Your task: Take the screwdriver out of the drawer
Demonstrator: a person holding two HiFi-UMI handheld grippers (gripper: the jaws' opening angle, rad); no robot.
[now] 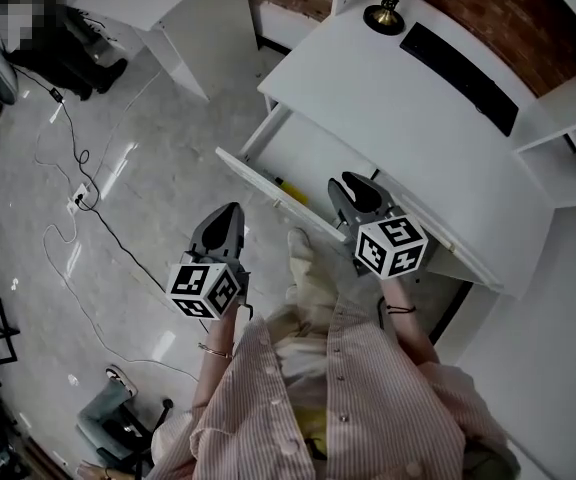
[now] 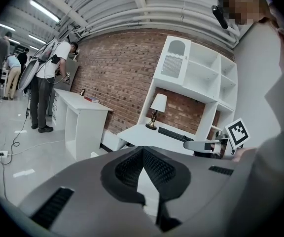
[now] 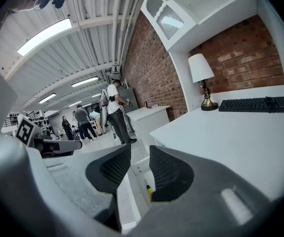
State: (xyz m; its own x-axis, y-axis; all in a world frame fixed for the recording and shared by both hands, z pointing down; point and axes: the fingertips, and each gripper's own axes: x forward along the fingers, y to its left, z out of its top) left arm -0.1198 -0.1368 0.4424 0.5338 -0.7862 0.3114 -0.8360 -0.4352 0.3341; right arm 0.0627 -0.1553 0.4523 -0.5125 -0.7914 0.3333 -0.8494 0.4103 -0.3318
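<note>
The white desk's drawer stands pulled out. A screwdriver with a yellow handle lies in its front left corner, behind the drawer front. In the right gripper view its yellow end shows just below the jaws. My right gripper hovers over the drawer's right part, open by a narrow gap with nothing in it. My left gripper hangs over the floor, left of the drawer front. It is shut and holds nothing.
A lamp and a black keyboard stand on the desk top. A second white desk stands at the back left. Cables run over the shiny floor. People stand far off.
</note>
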